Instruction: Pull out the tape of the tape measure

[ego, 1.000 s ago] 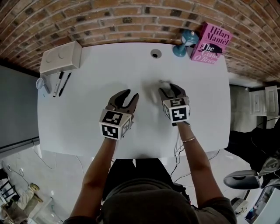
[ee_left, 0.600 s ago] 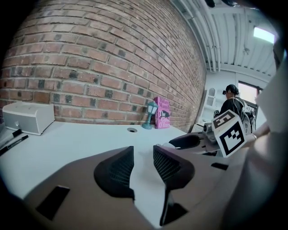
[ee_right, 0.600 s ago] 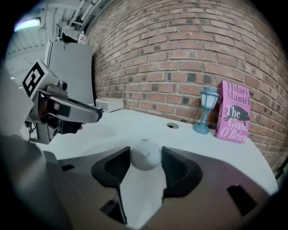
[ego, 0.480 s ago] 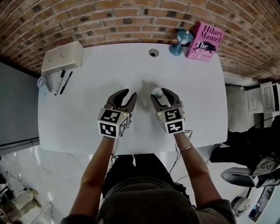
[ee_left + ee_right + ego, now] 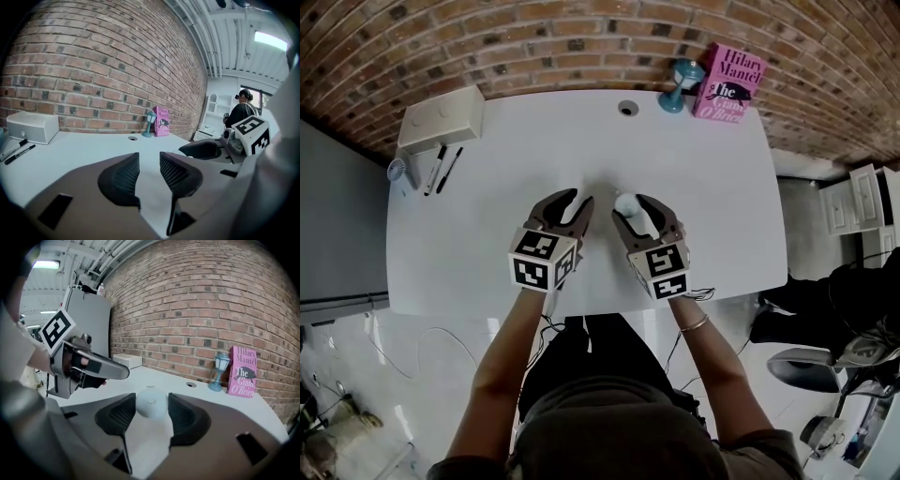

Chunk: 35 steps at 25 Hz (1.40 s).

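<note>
A small round pale tape measure (image 5: 625, 202) (image 5: 151, 402) sits between the jaws of my right gripper (image 5: 631, 208) (image 5: 152, 400). That gripper is shut on it, with a pad pressing each side, and holds it off the white table (image 5: 487, 234). No tape shows outside the case. My left gripper (image 5: 578, 199) (image 5: 149, 161) hovers just to the left, jaws slightly apart with only the table showing between them. The two grippers sit side by side above the middle of the table, tips a short way apart.
A white box (image 5: 441, 117) and two pens (image 5: 441, 169) lie at the back left. A cable hole (image 5: 627, 108), a small blue lantern (image 5: 680, 84) and a pink book (image 5: 727, 82) stand at the back by the brick wall. A person (image 5: 241, 112) is in the room beyond.
My right gripper has come up off the table with the tape measure and moved left, towards my left gripper. The left gripper has shifted only a little.
</note>
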### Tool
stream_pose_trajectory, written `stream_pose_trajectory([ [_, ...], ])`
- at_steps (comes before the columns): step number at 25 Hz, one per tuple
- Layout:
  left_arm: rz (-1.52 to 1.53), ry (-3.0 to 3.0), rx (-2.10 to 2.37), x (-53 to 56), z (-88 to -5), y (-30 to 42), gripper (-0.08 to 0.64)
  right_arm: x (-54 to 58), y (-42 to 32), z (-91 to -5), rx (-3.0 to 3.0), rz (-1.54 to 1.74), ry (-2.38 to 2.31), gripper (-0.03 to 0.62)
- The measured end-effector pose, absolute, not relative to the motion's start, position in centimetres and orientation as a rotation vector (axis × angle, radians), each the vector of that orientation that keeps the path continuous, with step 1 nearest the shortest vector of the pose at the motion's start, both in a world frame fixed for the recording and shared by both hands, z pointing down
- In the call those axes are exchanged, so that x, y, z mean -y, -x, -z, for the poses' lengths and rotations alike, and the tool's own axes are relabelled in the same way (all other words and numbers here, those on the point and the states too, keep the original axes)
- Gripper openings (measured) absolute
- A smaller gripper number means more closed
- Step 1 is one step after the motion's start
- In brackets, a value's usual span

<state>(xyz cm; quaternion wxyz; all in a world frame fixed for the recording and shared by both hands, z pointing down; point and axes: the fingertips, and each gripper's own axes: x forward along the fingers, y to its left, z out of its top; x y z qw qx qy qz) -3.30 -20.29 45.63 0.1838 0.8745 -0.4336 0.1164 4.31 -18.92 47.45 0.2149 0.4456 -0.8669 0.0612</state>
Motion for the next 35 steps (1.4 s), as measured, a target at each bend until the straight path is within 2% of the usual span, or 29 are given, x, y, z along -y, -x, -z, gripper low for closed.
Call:
stream_pose_trajectory([
  [30,-0.111,-2.383,0.776,15.9,-43.2,1.9,0.141,11.9,0.4,-44.0,2.501,-0.044,-1.264,0.222],
  [35,-0.092,-2.361,0.723,15.9,-43.3,1.4,0.093,12.0,0.2,-44.3,2.488,-0.045,-1.253,0.222],
])
